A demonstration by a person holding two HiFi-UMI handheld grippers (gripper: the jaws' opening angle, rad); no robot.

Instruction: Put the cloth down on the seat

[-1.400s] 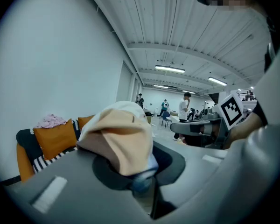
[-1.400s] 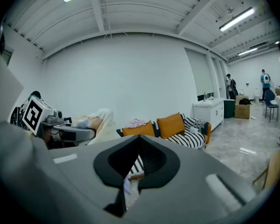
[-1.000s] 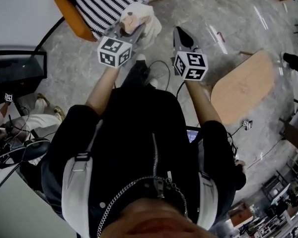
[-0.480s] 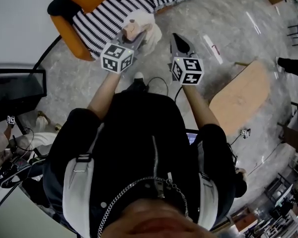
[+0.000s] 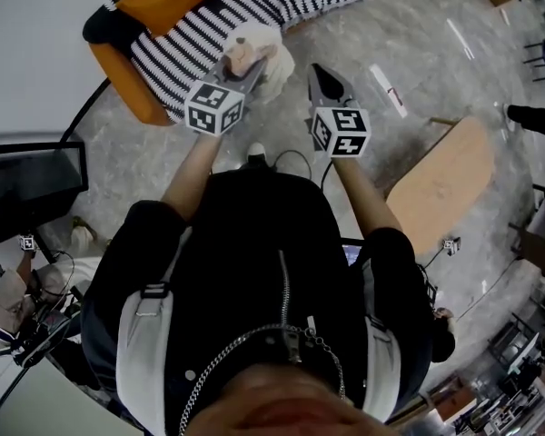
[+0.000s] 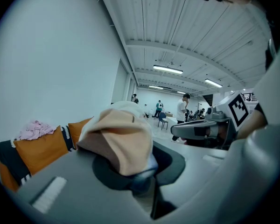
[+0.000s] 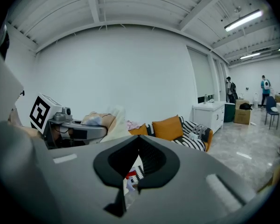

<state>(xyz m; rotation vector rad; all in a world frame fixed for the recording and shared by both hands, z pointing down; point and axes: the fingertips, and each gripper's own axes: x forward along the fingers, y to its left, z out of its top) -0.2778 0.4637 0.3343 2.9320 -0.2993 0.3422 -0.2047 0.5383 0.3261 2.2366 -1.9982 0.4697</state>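
Left claw (image 6: 141, 174) is pinching the cloth (image 6: 119, 139), a beige and cream bundle that bulges up over the tips, so I can't see the pads themselves, only fabric wedged where they meet. Right claw (image 7: 139, 138) is pressed together at the tips with nothing in it, riding just beside the left one at centre frame in the head view

What's changed: in the last second both claws have carried forward together, and the striped seat (image 5: 209, 30) now fills a lot more of the upper left of the head view than it did. The grip hasn't budged. The cloth sits against the seat's near edge in that frame, so I'd say I'm nearly at the drop spot, still carrying, nothing let go yet

Hard to call: looking this steeply down, I can't tell if the cloth is over the cushion or still short of it. The sofa (image 5: 132, 84) is cut off by the top edge, and there's a pink heap (image 6: 35, 129) on its back I can't identify
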